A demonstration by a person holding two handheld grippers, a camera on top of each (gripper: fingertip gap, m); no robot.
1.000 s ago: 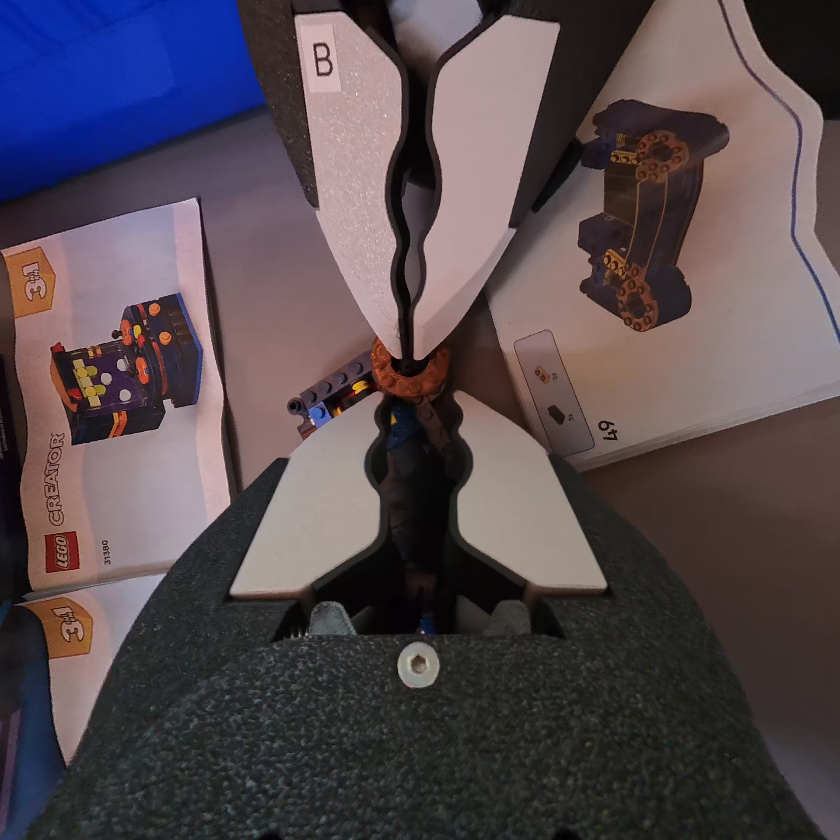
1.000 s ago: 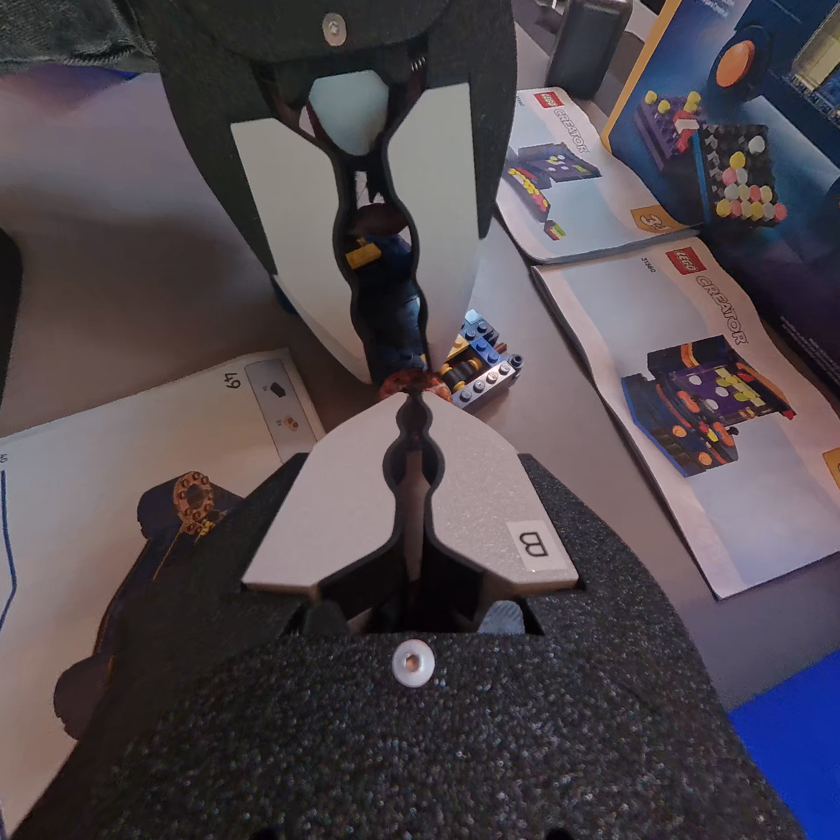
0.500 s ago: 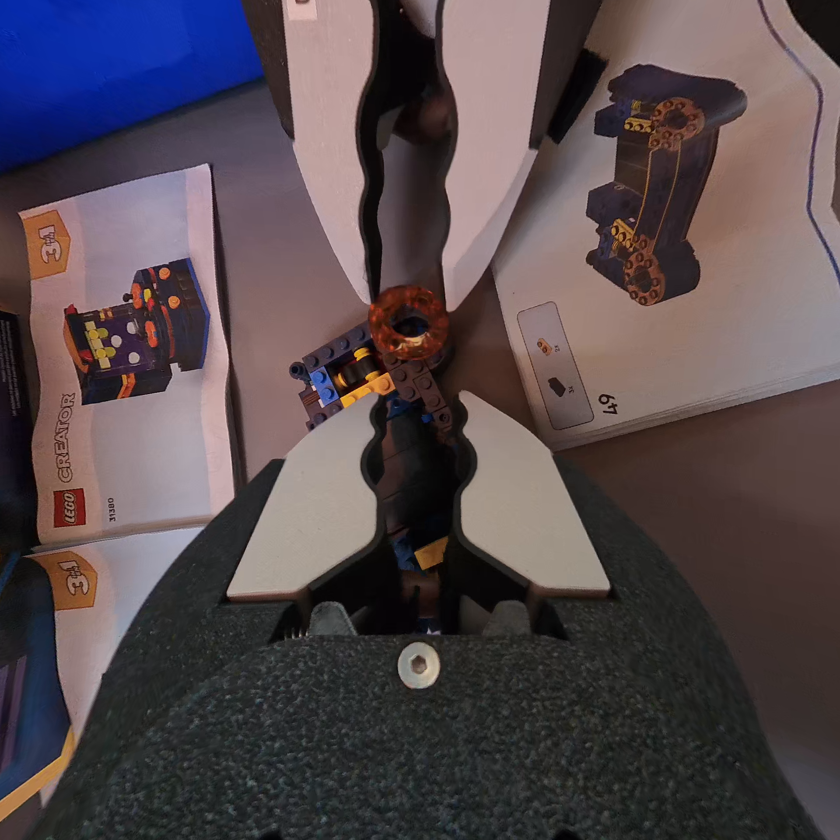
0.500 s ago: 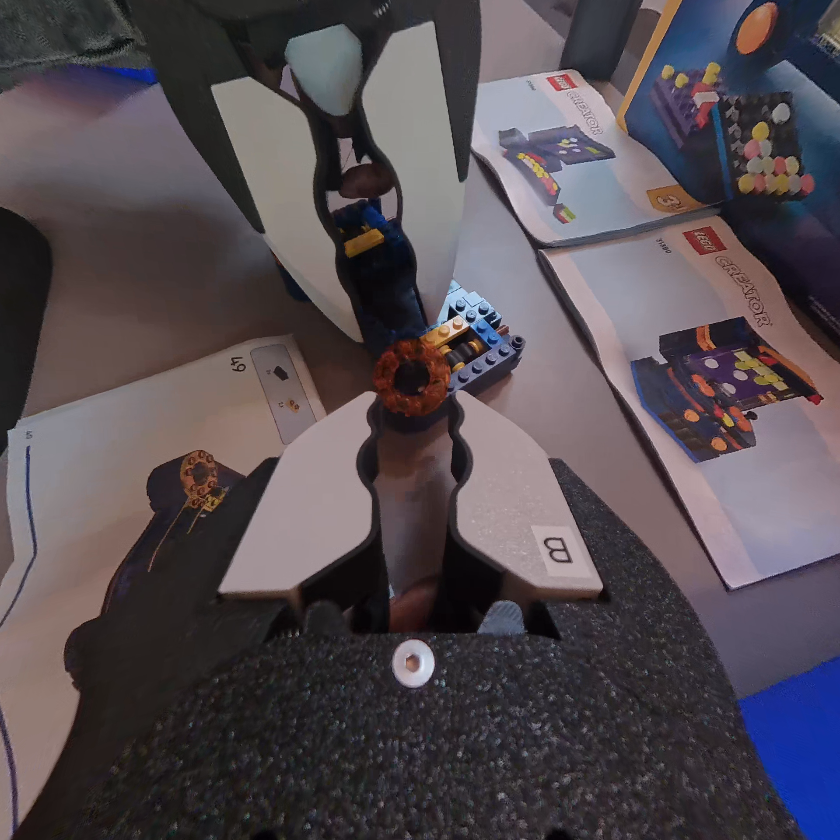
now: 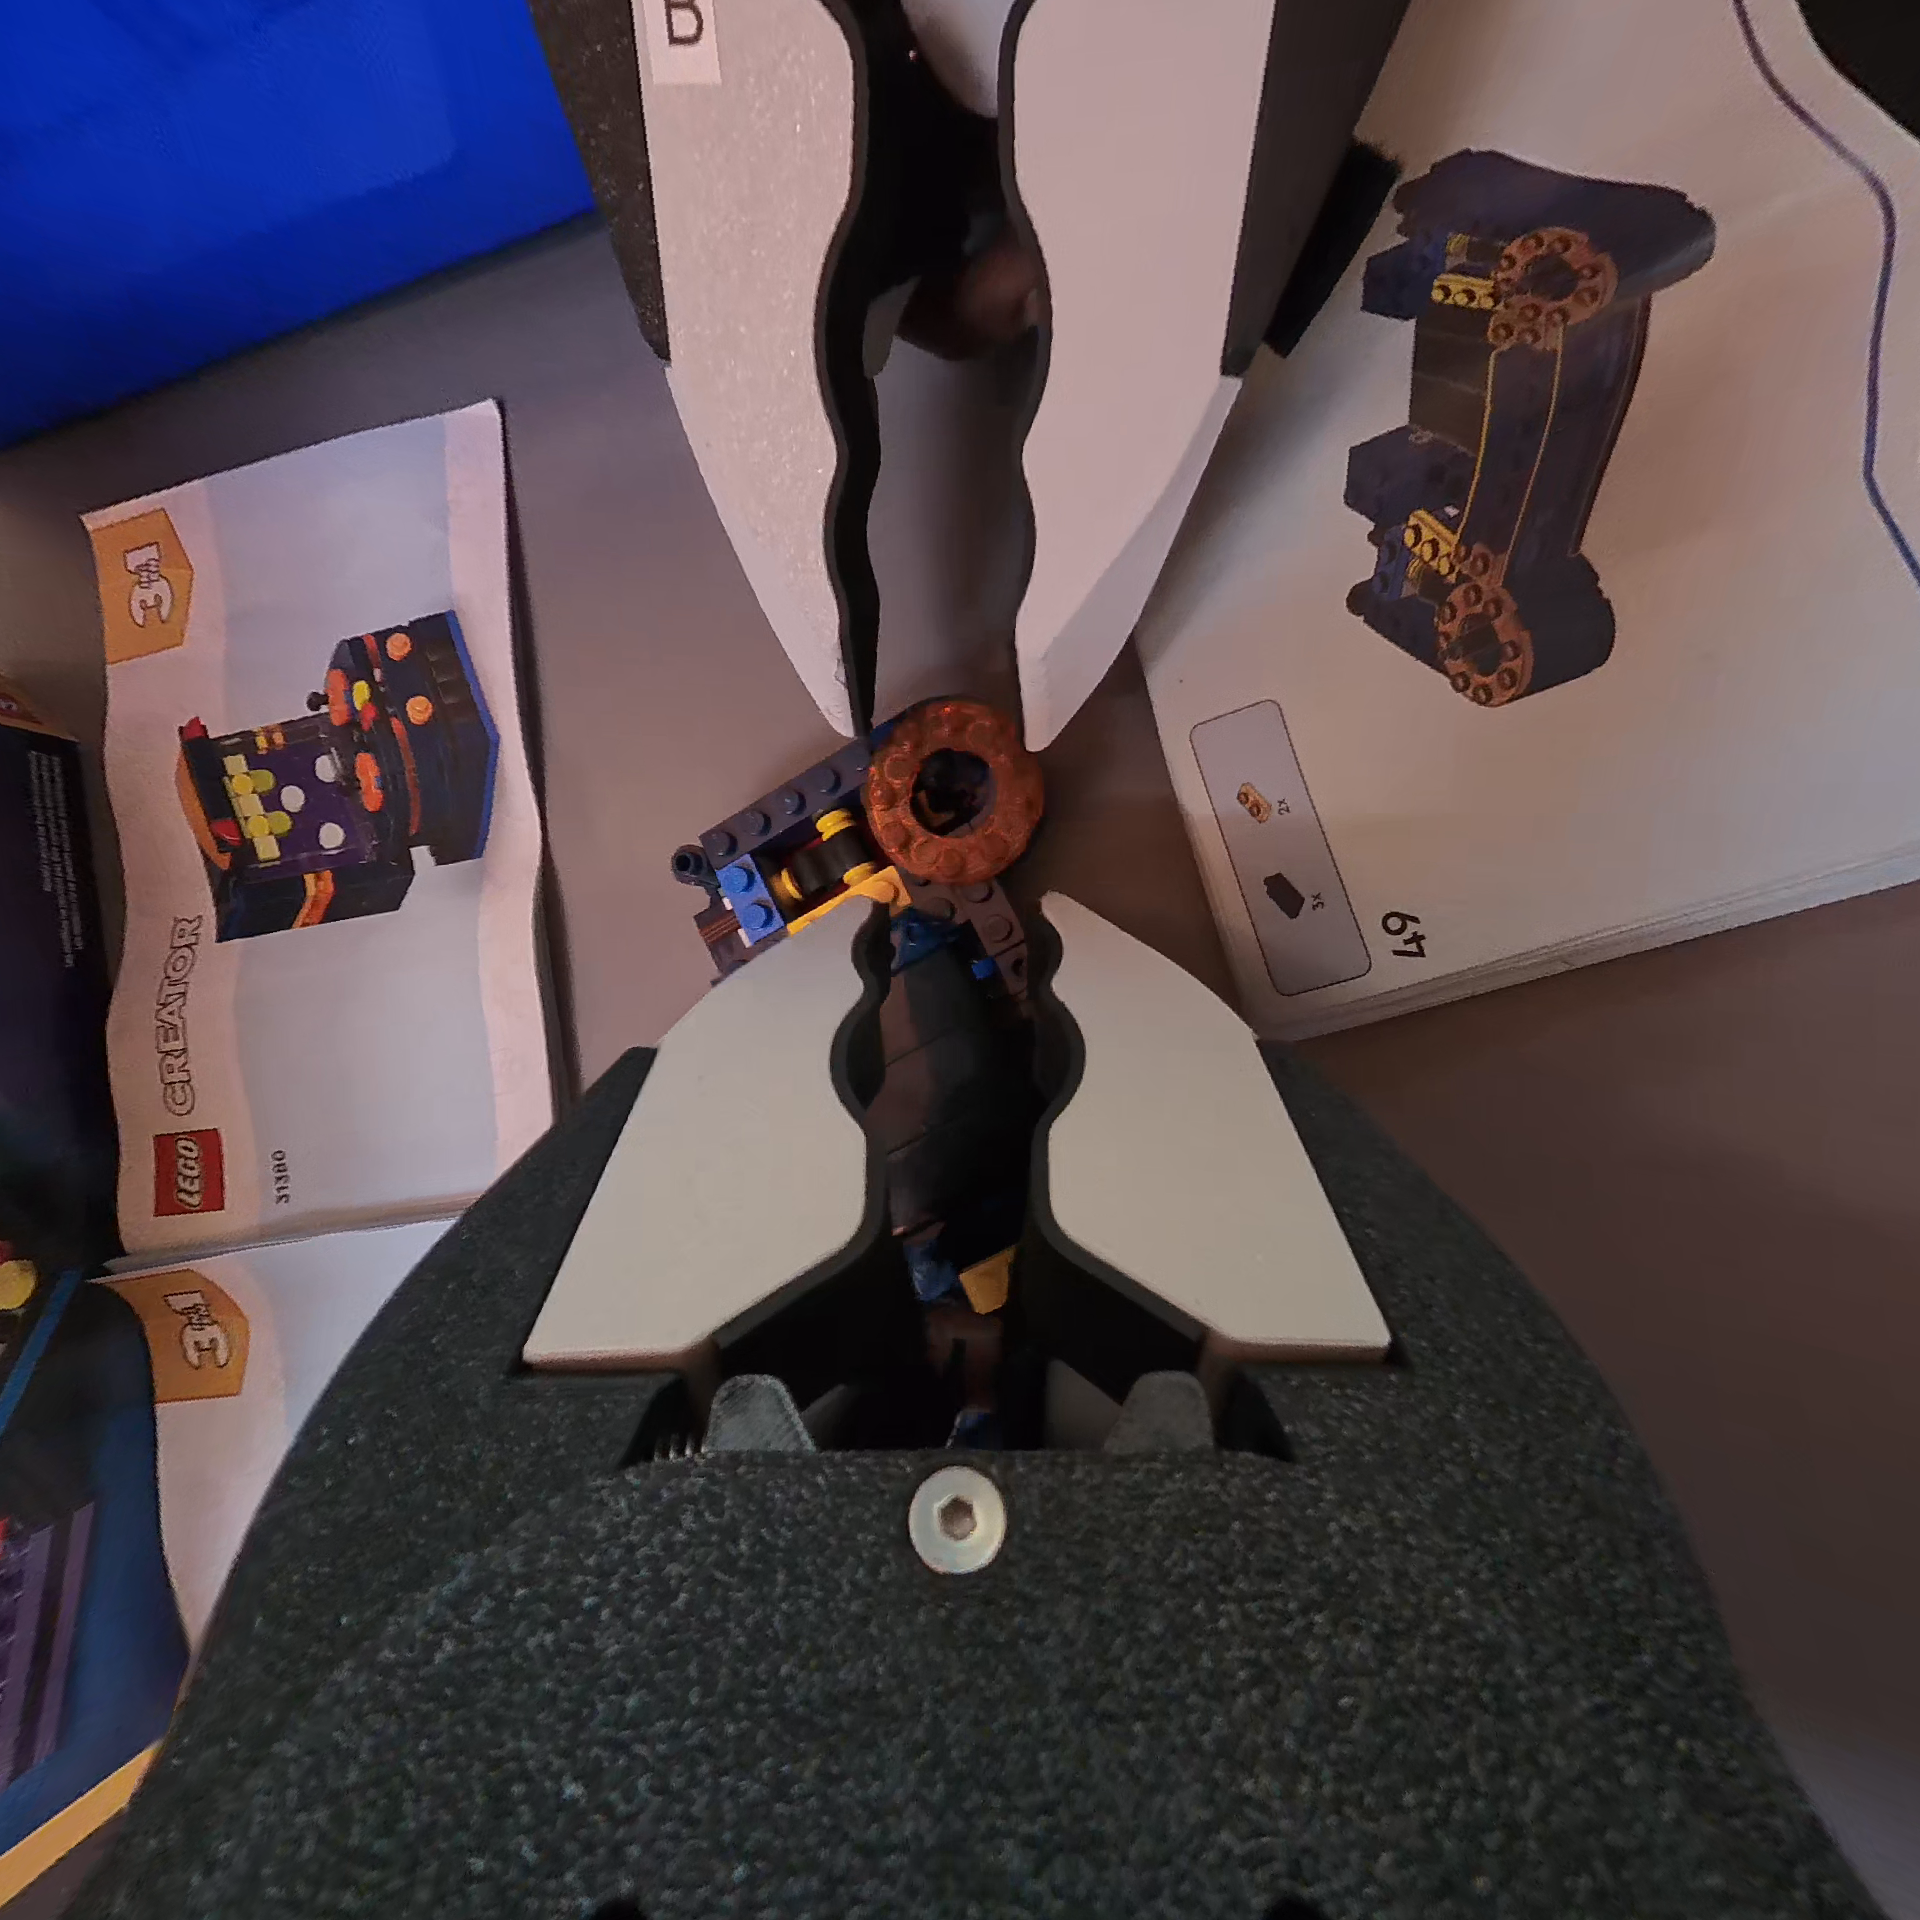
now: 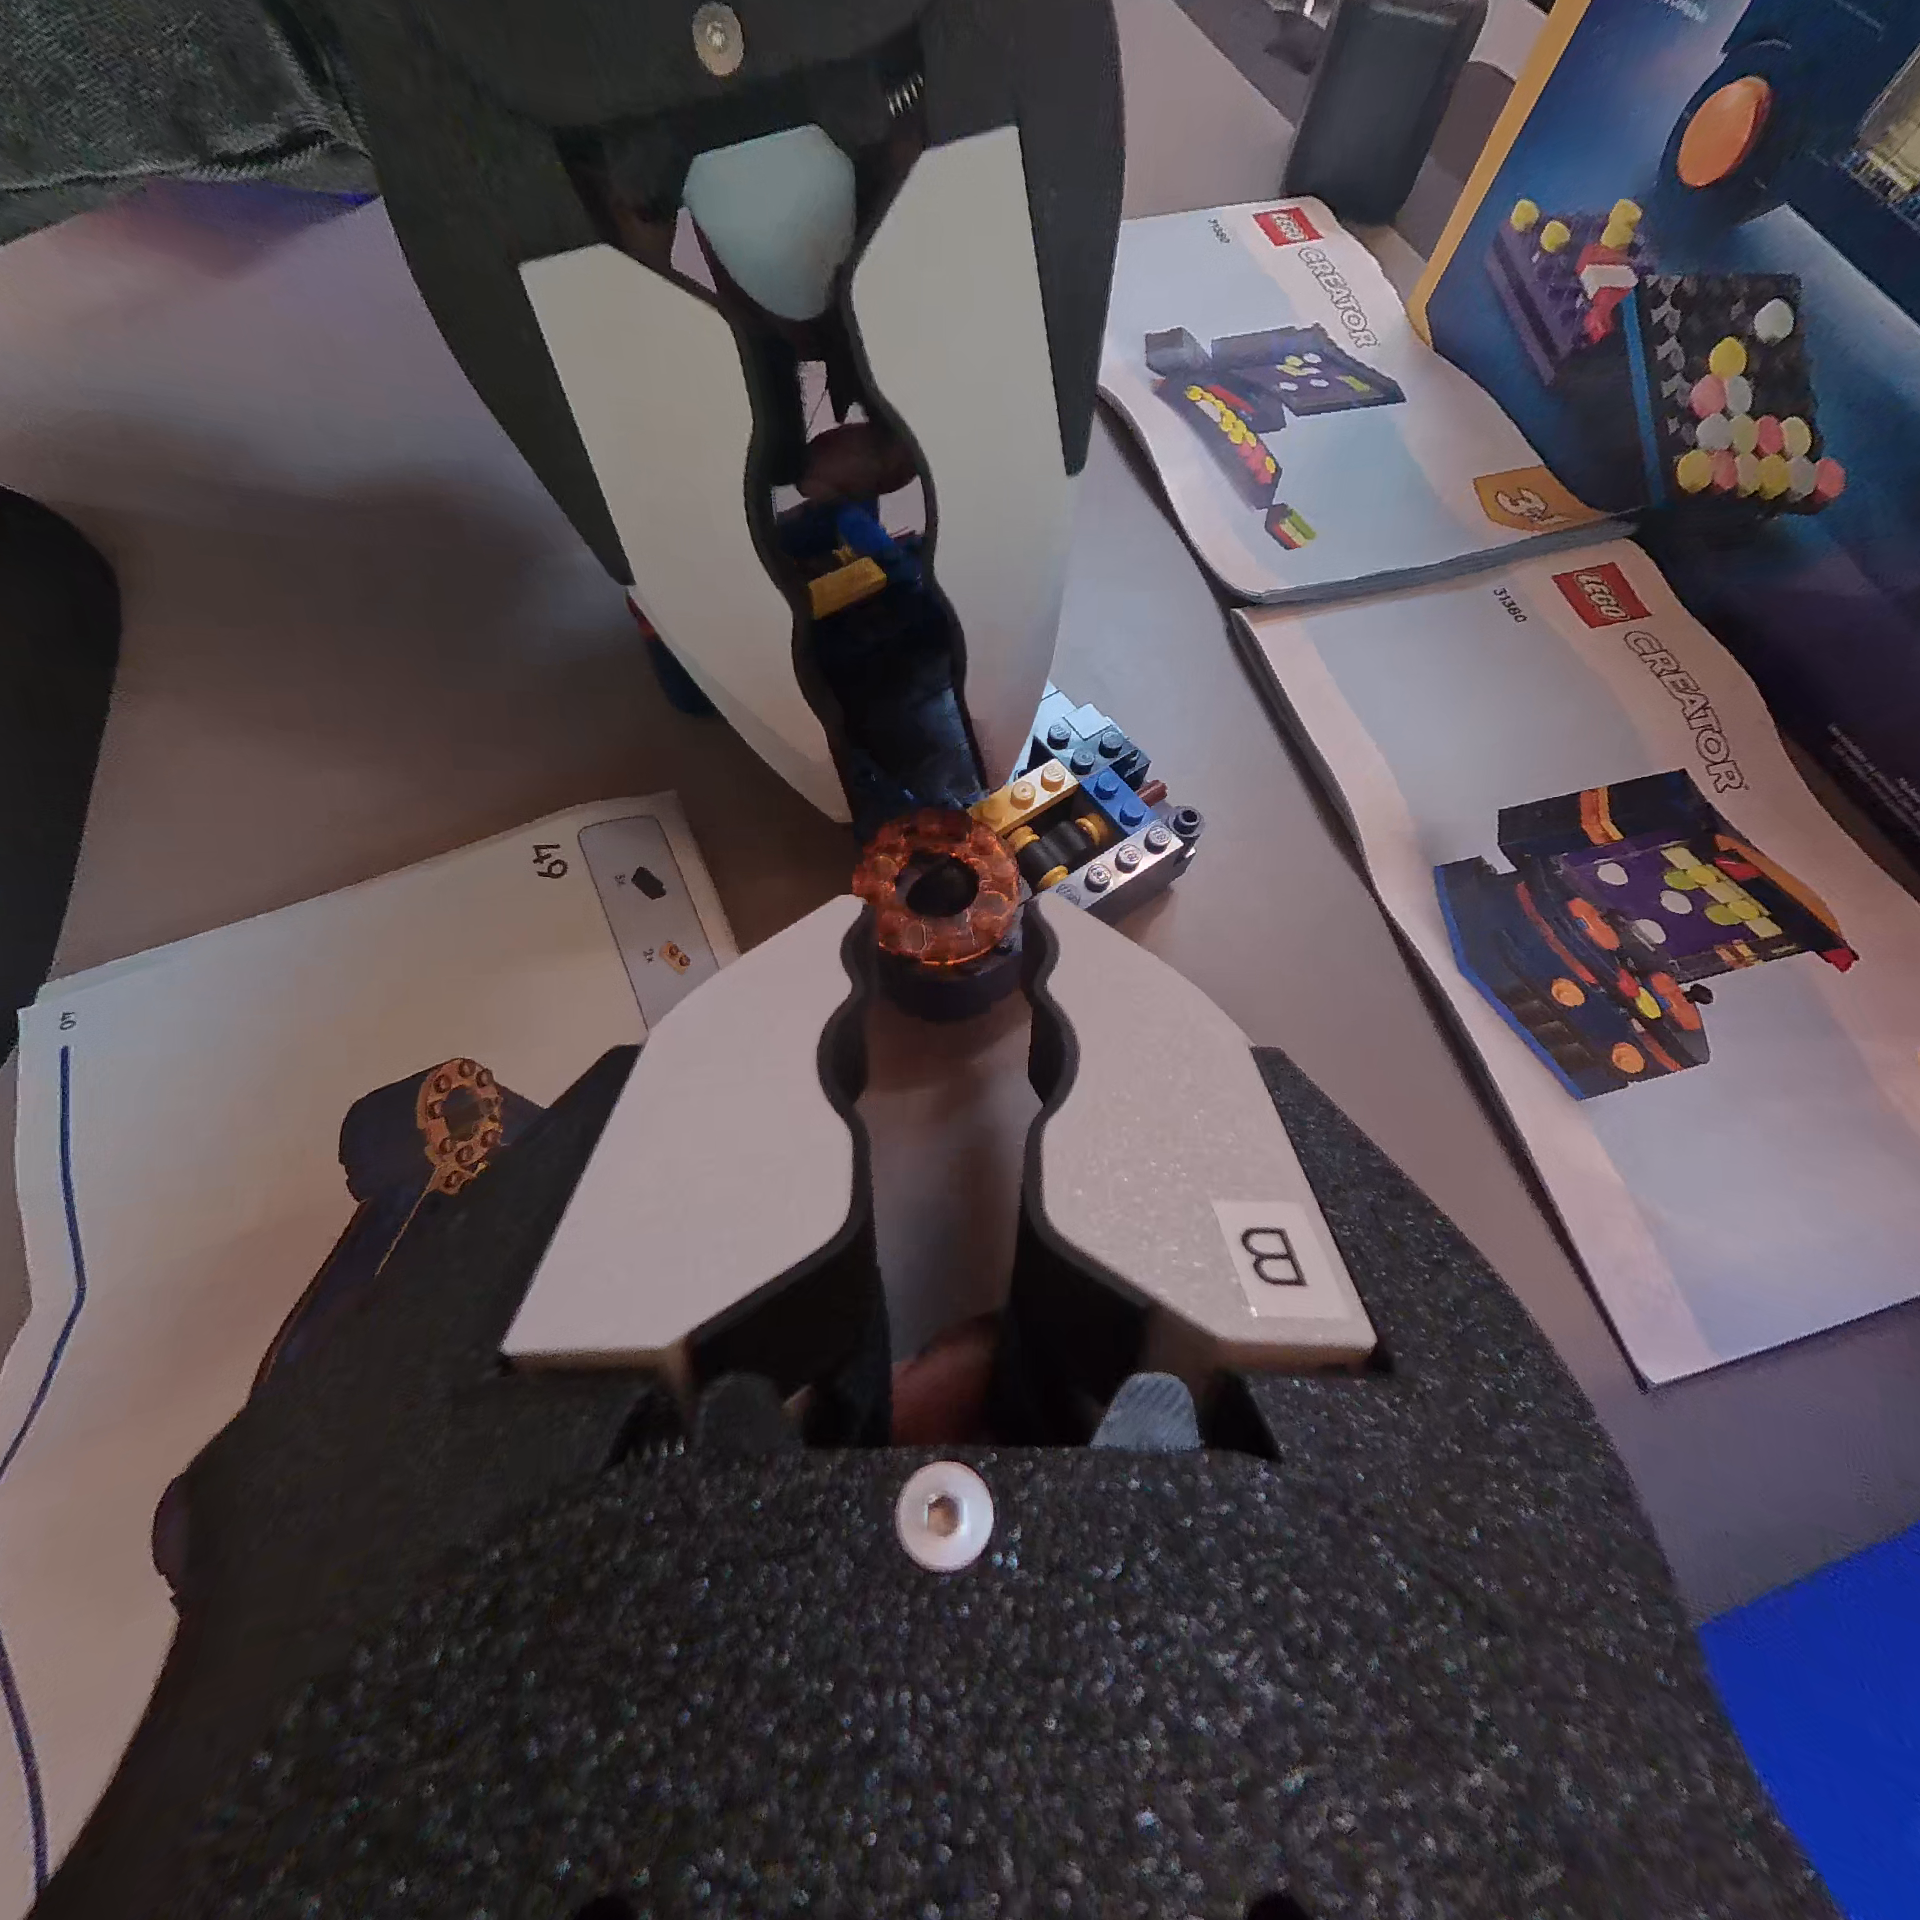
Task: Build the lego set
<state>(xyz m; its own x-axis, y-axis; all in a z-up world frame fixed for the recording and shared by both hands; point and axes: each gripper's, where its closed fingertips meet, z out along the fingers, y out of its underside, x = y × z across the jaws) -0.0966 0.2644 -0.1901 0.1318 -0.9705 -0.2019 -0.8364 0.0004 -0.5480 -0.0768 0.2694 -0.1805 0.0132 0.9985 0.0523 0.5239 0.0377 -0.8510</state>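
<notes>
Saw the right gripper (image 6: 940,914), closed tip to tip a second before, parted with the orange ring (image 6: 888,914) between its fingertips, pressing or not could not tell, and found the left gripper (image 5: 961,925) clamped on the dark brick model (image 5: 790,862) carrying that ring at its front end, above the grey table (image 5: 1558,1195).

A matte grey-brown tabletop (image 5: 1558,1299) fills the scene under dim, warm light, with soft shadows lying across it. A bright blue surface (image 5: 208,187) lies along its far left edge in the left wrist view and shows again at the near right corner (image 6: 1829,1714) in the right wrist view.
</notes>
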